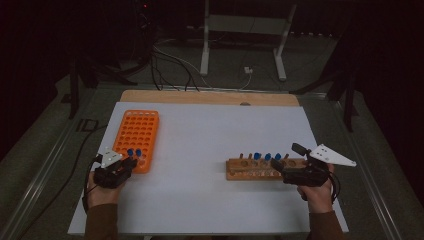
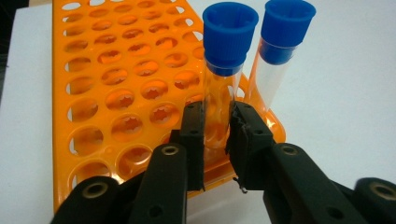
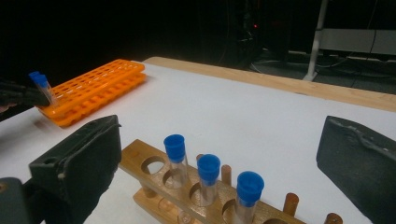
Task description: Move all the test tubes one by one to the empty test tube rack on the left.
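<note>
At the lower middle of the left gripper view, the left tongs (image 2: 217, 137) pinch a clear blue-capped plastic tube (image 2: 223, 79) standing in the near corner of the orange perforated plastic rack (image 2: 116, 93). The right tongs (image 3: 219, 163) gape wide around a wooden tube stand (image 3: 187, 186). Bare white worktop (image 1: 200, 140) spreads between them, with a dark room beyond.

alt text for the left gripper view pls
The left tool has its black jaws around a clear, blue-capped tube standing in the near corner of an orange rack. A second capped tube stands beside it; the rack's other holes are empty, on a white table.
</note>
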{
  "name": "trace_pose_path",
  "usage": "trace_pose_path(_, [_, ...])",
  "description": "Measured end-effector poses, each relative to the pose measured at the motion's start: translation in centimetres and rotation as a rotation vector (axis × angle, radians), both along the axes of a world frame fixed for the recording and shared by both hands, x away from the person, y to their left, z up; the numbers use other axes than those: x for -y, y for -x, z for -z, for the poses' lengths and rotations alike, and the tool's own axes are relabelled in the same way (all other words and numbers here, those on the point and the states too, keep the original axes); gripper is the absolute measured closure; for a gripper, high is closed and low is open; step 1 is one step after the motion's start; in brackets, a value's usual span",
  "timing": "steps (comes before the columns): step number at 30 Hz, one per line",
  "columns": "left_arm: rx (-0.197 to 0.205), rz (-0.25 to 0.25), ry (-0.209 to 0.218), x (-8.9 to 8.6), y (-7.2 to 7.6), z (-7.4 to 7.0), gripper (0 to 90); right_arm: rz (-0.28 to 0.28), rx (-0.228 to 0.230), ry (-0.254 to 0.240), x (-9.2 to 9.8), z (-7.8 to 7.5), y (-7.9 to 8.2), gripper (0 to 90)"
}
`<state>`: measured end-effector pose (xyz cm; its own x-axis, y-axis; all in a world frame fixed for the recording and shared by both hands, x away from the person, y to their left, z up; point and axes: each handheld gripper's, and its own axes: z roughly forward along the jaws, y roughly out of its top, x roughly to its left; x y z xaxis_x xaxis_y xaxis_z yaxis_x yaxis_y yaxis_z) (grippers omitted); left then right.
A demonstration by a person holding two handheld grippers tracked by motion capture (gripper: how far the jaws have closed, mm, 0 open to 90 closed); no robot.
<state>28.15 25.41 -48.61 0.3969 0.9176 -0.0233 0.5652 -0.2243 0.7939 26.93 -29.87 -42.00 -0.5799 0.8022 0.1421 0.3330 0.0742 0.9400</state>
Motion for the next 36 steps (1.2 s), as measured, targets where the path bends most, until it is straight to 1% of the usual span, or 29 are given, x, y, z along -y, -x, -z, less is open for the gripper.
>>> trace_pose_path(2, [0.017,0.005,0.035,-0.3,0.1,-0.2,66.7,0.004,0.001,0.003,0.1,0.0,0.0,0.5])
trace_pose_path(5, [0.061,0.005,0.082,-0.8,0.6,-0.8,60.8,0.009,0.004,0.011,0.2,0.0,0.0,0.5])
trace_pose_path(9, [0.119,0.019,0.167,-1.3,1.1,-1.6,52.6,0.010,0.000,0.021,0.2,0.1,-0.1,0.6])
trace_pose_path(12, [0.173,0.013,0.213,-1.2,1.5,-2.2,41.9,0.015,-0.004,0.029,0.2,0.2,-0.2,0.6])
trace_pose_path(13, [0.189,0.010,0.217,-1.2,1.6,-2.4,38.0,0.017,-0.006,0.029,0.3,0.2,-0.2,0.5])
trace_pose_path(14, [0.203,0.003,0.211,-1.1,1.7,-2.6,34.1,0.017,-0.010,0.025,0.3,0.3,-0.3,0.6])
trace_pose_path(16, [0.216,-0.014,0.216,-0.9,1.7,-2.8,23.8,0.020,-0.023,0.024,0.5,0.3,-0.4,0.7])
trace_pose_path(19, [0.232,-0.026,0.214,-0.6,1.7,-3.1,15.5,0.024,-0.042,0.033,0.7,0.5,-0.5,2.6])
trace_pose_path(20, [0.239,-0.029,0.217,-0.5,1.7,-3.2,13.7,0.023,-0.047,0.037,0.8,0.6,-0.6,5.1])
trace_pose_path(23, [0.247,-0.031,0.225,0.0,1.7,-3.5,3.7,0.013,-0.066,0.057,0.8,1.0,-0.8,10.4])
trace_pose_path(24, [0.251,-0.029,0.223,0.2,1.7,-3.6,1.5,0.010,-0.072,0.062,0.9,1.2,-0.9,14.5])
trace_pose_path(26, [0.259,-0.020,0.219,0.6,1.8,-3.7,1.4,0.016,-0.080,0.071,0.9,1.5,-1.0,19.7])
trace_pose_path(27, [0.264,-0.017,0.213,0.8,1.8,-3.8,1.4,0.016,-0.076,0.084,0.9,1.6,-1.0,26.1])
trace_pose_path(29, [0.279,-0.017,0.205,1.1,1.9,-4.0,1.4,0.004,-0.063,0.108,0.9,1.8,-0.9,42.1])
trace_pose_path(31, [0.290,-0.016,0.205,1.3,2.0,-4.2,1.5,0.003,-0.060,0.125,0.9,2.0,-0.9,49.9])
trace_pose_path(32, [0.292,-0.014,0.204,1.5,2.0,-4.3,1.5,-0.003,-0.065,0.125,1.0,2.0,-0.9,53.6])
trace_pose_path(33, [0.293,-0.011,0.206,1.6,2.0,-4.3,1.5,-0.018,-0.070,0.126,1.0,2.2,-1.0,56.1])
trace_pose_path(36, [0.295,-0.008,0.199,2.0,2.0,-4.4,1.6,-0.032,-0.088,0.143,1.0,2.6,-1.1,62.4])
